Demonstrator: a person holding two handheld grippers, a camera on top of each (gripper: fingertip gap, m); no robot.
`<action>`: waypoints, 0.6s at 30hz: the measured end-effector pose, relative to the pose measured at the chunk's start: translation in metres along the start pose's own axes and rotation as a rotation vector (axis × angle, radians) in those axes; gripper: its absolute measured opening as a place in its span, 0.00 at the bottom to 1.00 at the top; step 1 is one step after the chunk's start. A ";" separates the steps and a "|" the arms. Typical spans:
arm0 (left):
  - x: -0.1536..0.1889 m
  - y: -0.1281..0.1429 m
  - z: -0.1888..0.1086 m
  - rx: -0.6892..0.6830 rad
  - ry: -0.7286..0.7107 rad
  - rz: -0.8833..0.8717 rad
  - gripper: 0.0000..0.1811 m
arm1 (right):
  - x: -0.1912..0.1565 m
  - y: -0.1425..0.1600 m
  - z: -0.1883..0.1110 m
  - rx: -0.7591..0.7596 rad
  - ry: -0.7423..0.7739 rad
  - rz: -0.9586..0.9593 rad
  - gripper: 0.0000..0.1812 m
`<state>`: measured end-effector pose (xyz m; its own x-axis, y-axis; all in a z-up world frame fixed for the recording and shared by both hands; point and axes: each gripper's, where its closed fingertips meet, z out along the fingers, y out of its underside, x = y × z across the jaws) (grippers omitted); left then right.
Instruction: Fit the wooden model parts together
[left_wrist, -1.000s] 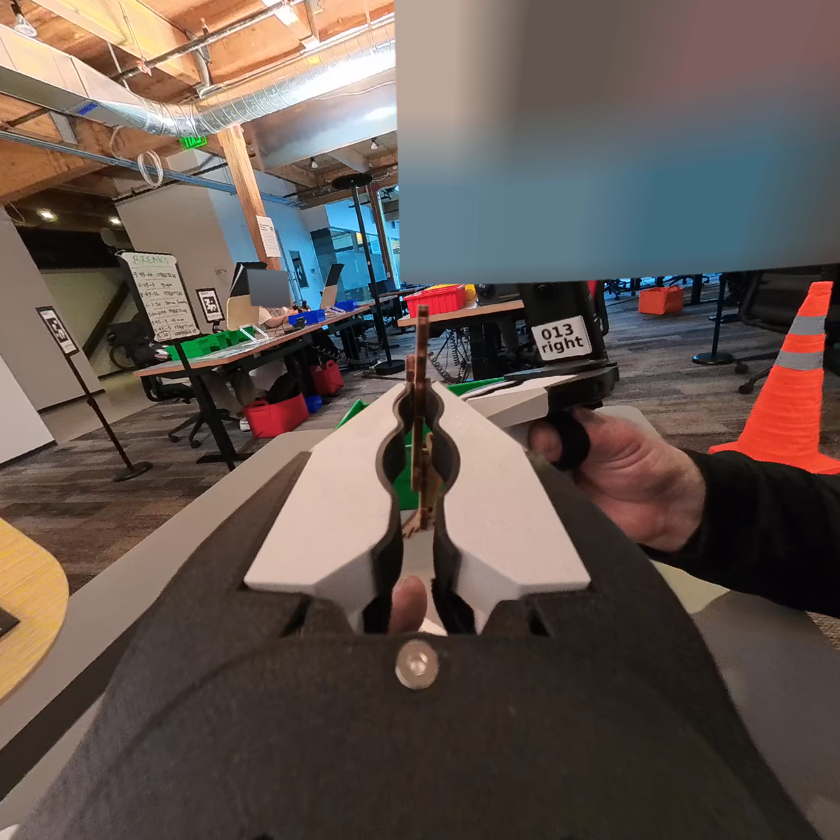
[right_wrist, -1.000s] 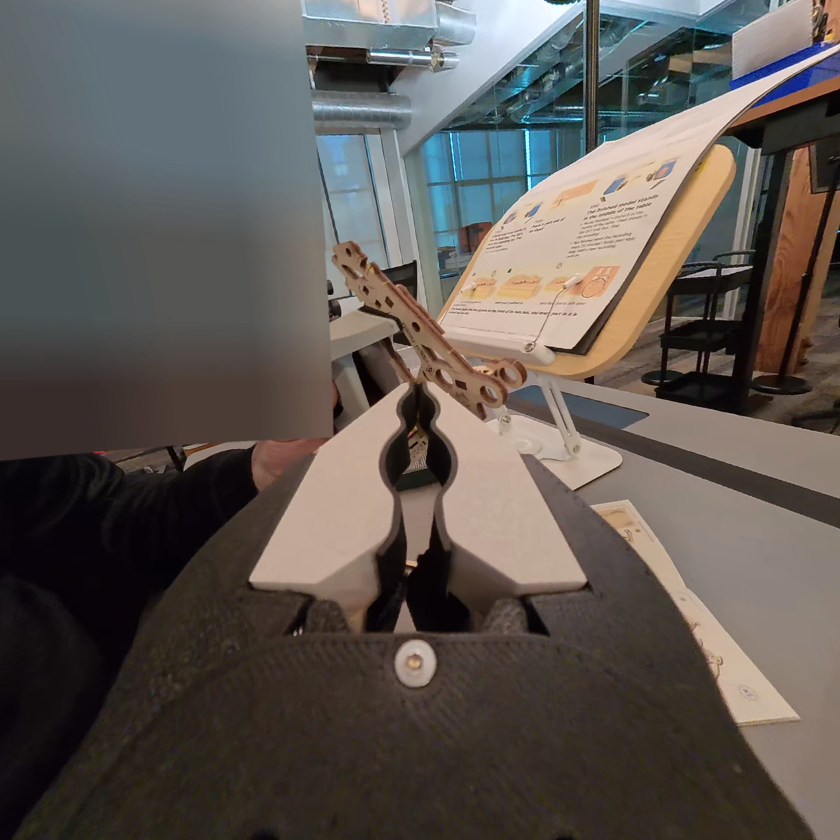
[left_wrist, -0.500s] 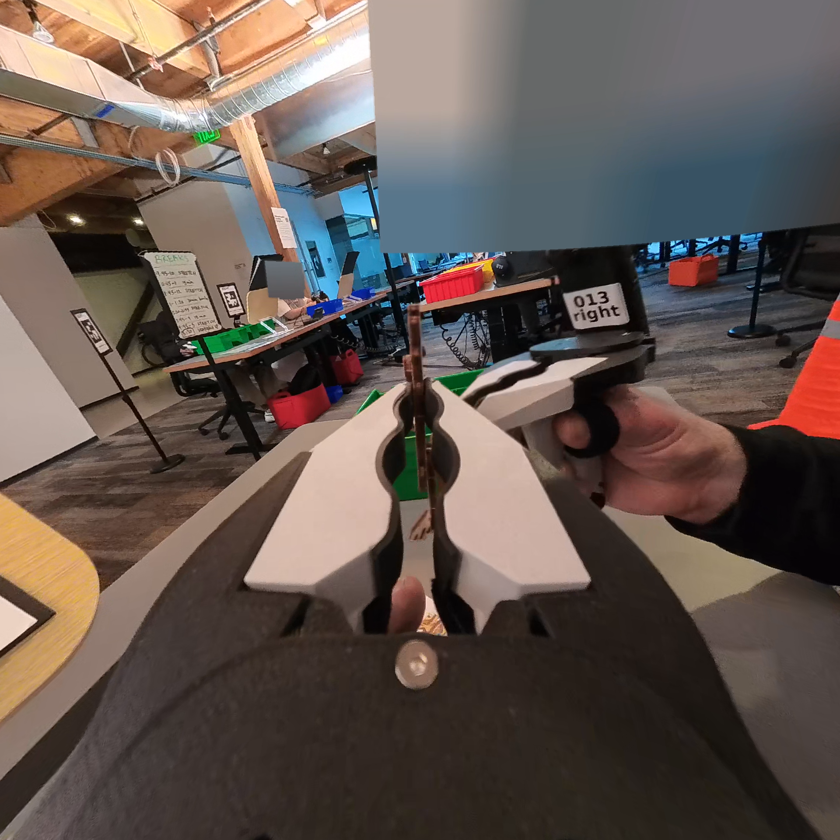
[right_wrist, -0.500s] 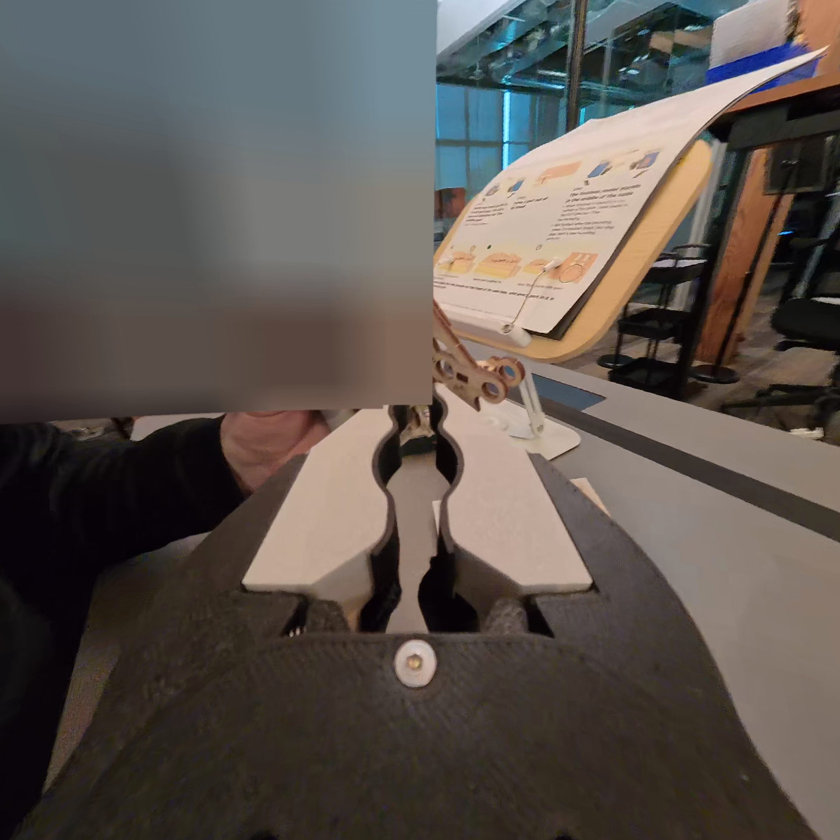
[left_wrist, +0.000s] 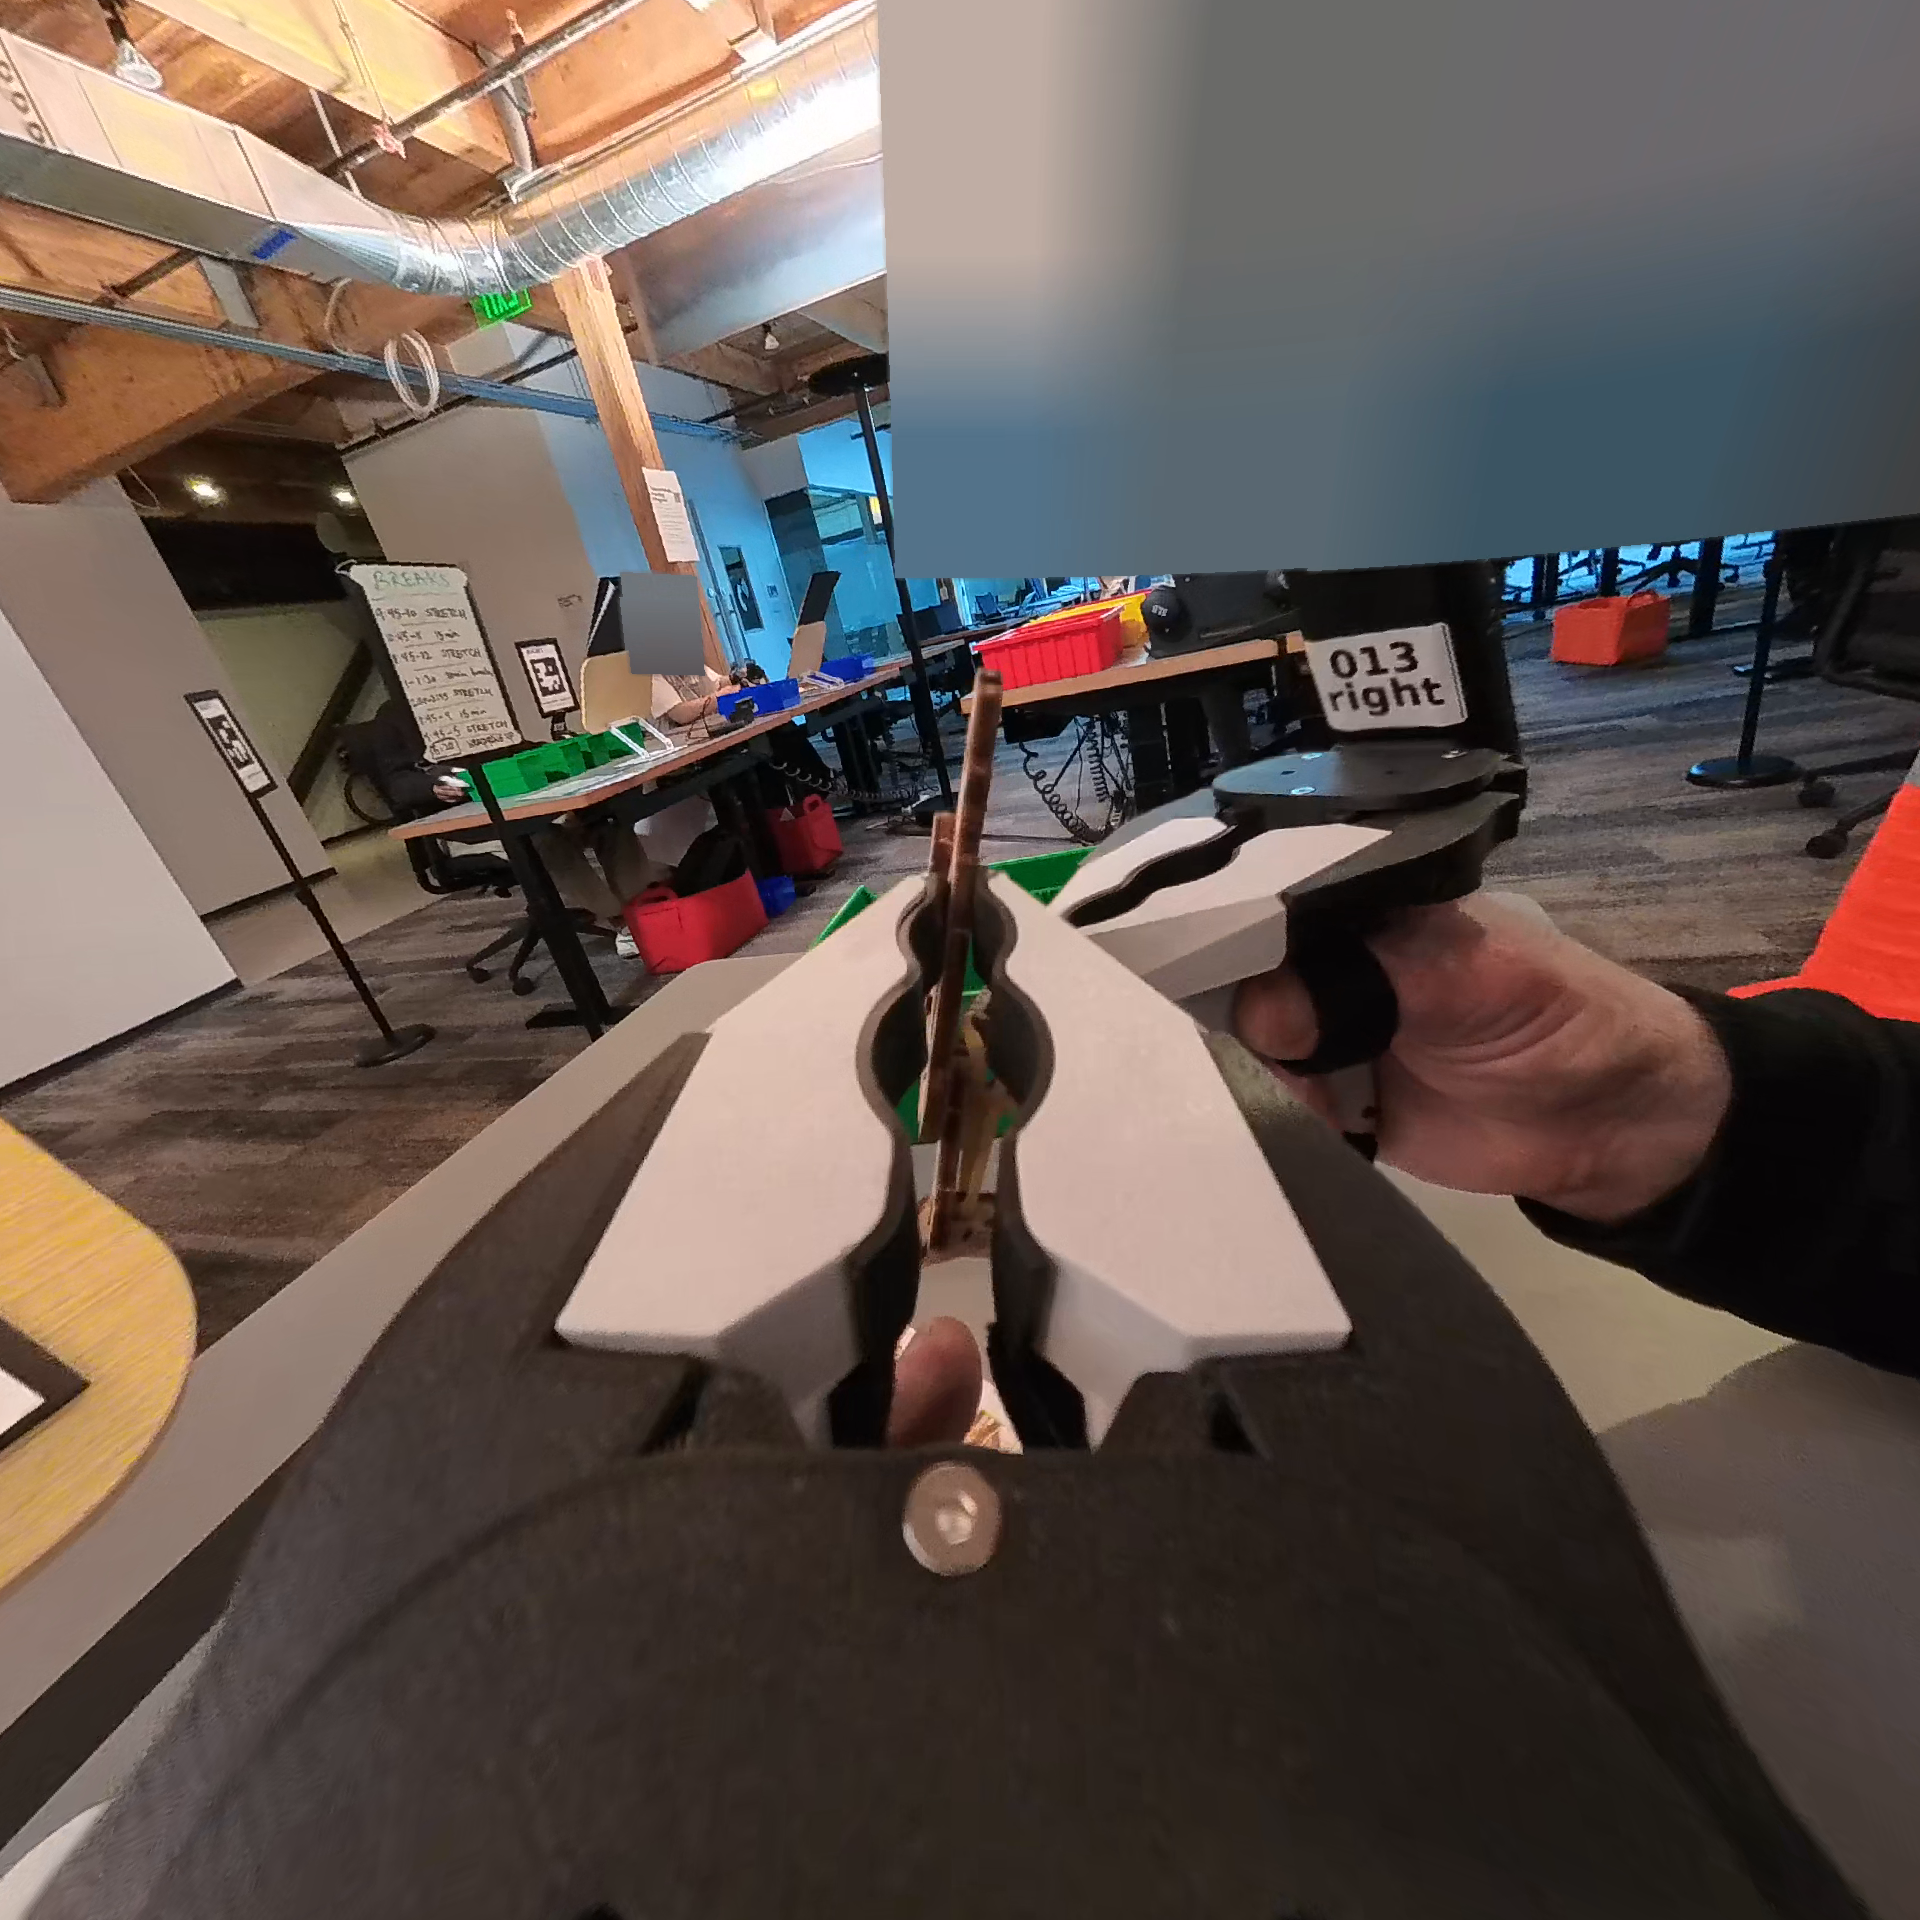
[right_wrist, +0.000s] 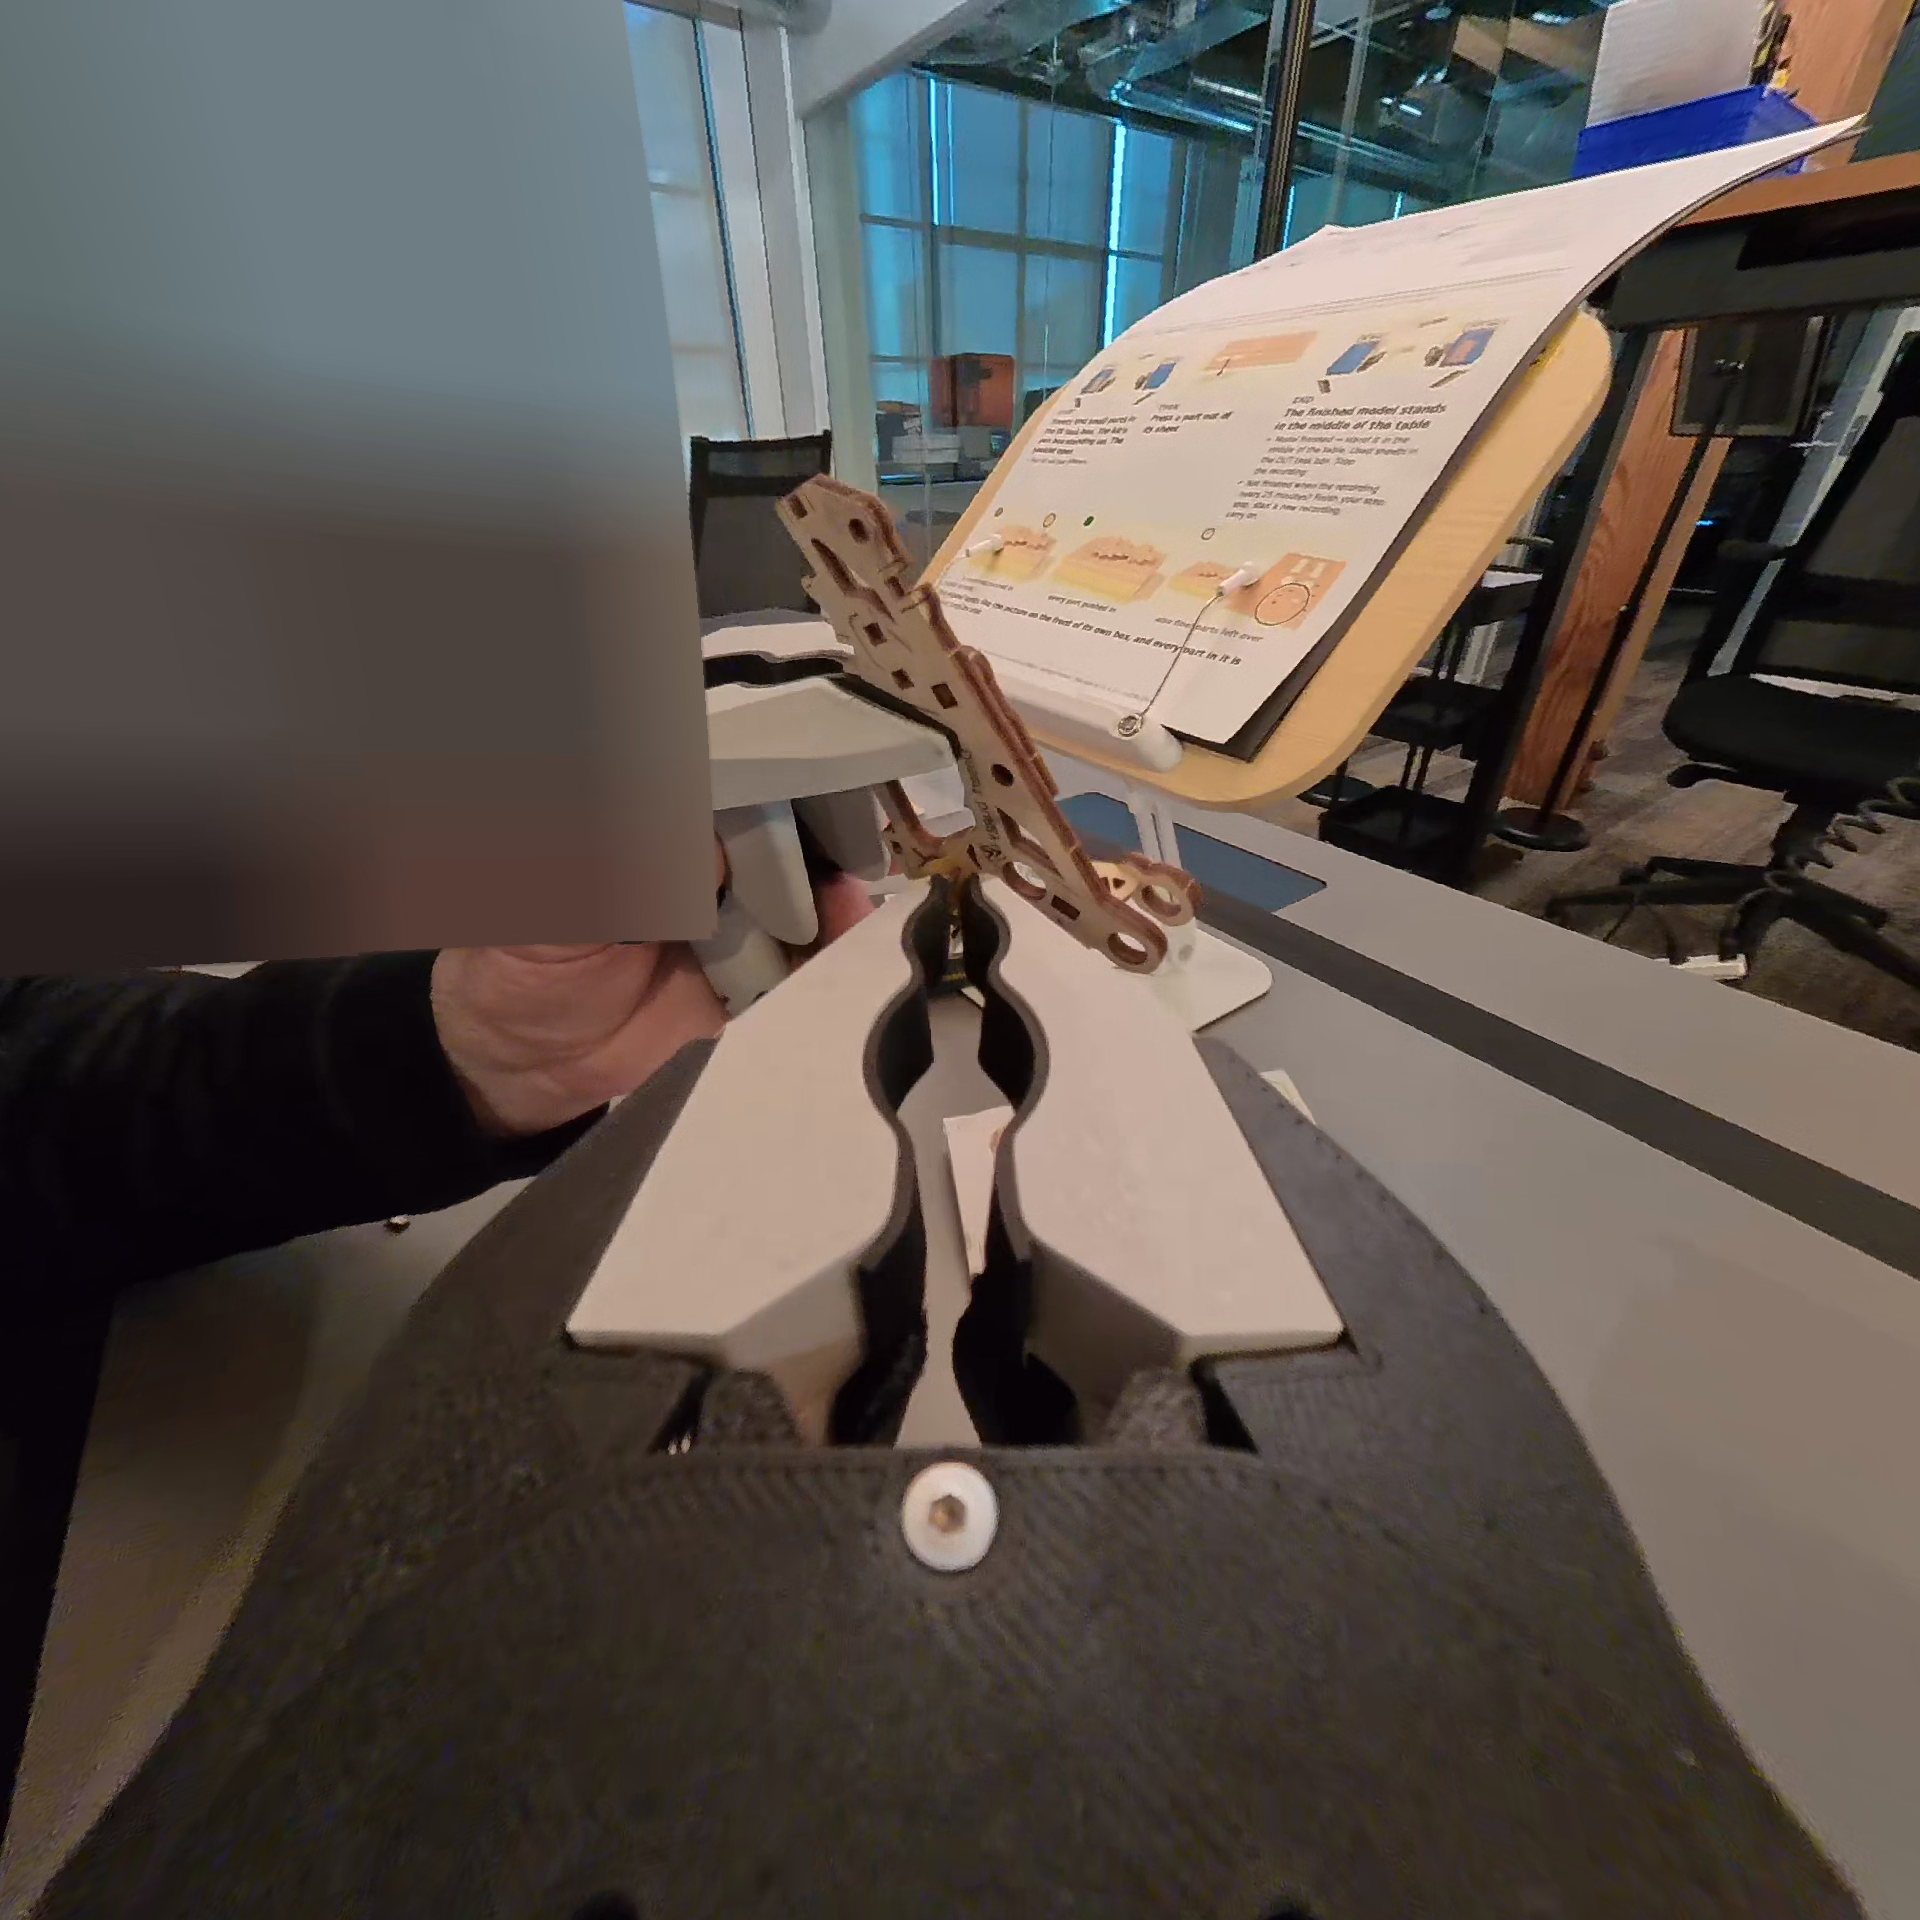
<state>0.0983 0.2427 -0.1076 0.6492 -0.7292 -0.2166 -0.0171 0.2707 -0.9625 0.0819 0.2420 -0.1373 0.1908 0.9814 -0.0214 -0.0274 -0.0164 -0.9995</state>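
Observation:
My left gripper (left_wrist: 961, 904) is shut on a flat wooden model part (left_wrist: 977, 769), which I see edge-on and standing upright between the fingers. In the right wrist view the same part (right_wrist: 935, 686) is a long perforated plate slanting down to the right, held by the left gripper's fingers (right_wrist: 810, 738). My right gripper (right_wrist: 954, 920) is shut, its tips pressed against the plate's lower edge, with a thin small wooden piece (right_wrist: 951, 883) pinched between them. In the left wrist view the right gripper (left_wrist: 1081, 904) points in from the right, with a hand (left_wrist: 1507, 1070) holding it.
An instruction sheet on a tilted wooden stand (right_wrist: 1299, 468) stands on the grey table (right_wrist: 1558, 1195) behind the parts. A paper sheet (right_wrist: 971, 1164) lies below my right fingers. A green bin (left_wrist: 1029, 868) sits behind the grippers and an orange cone (left_wrist: 1870, 935) at far right. The grippers are tip to tip, or close to it.
The right wrist view swung left and came back, so the whole plate shows again. Both grippers stayed shut and close together, and the plate tilted slightly.

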 end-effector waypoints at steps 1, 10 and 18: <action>0.000 0.000 0.000 0.000 0.000 -0.003 0.01 | 0.000 0.000 0.000 0.001 -0.004 0.002 0.00; -0.004 -0.002 -0.001 0.014 -0.012 0.010 0.01 | 0.002 -0.003 0.001 0.048 -0.016 0.028 0.00; -0.003 -0.003 -0.002 0.020 -0.028 0.025 0.00 | 0.010 -0.008 -0.002 0.088 0.024 0.068 0.00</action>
<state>0.0950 0.2434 -0.1045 0.6701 -0.7039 -0.2355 -0.0187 0.3012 -0.9534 0.0854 0.2512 -0.1299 0.2091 0.9737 -0.0911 -0.1268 -0.0654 -0.9898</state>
